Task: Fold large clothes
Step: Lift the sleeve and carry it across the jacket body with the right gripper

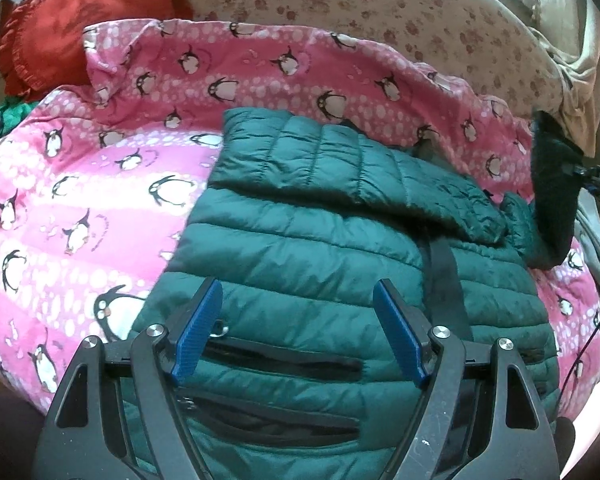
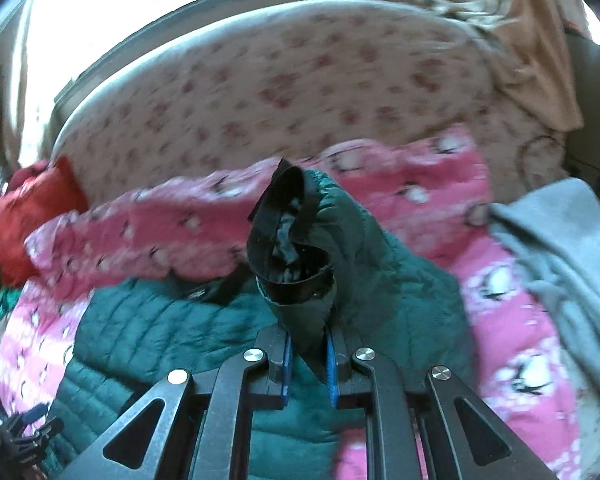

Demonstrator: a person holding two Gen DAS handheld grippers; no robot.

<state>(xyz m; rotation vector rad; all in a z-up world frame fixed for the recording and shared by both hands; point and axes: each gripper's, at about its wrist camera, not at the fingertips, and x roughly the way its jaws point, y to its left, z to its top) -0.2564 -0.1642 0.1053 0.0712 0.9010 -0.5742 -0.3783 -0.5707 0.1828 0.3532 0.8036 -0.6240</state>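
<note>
A dark green quilted puffer jacket (image 1: 300, 248) lies on a pink penguin blanket (image 1: 80, 184), one sleeve (image 1: 340, 156) folded across its top. My left gripper (image 1: 298, 300) is open and empty, hovering over the jacket's lower part near its zip pockets. My right gripper (image 2: 308, 354) is shut on the jacket's other sleeve (image 2: 300, 256) and holds its black-lined cuff up in the air. That raised sleeve also shows in the left wrist view (image 1: 552, 200) at the right edge. The jacket body (image 2: 148, 340) lies below it.
A red pillow (image 1: 72, 28) lies at the back left. A floral sheet (image 1: 340, 4) covers the bed beyond the blanket. A grey garment (image 2: 560, 256) lies at the right, tan fabric (image 2: 532, 52) at the back right.
</note>
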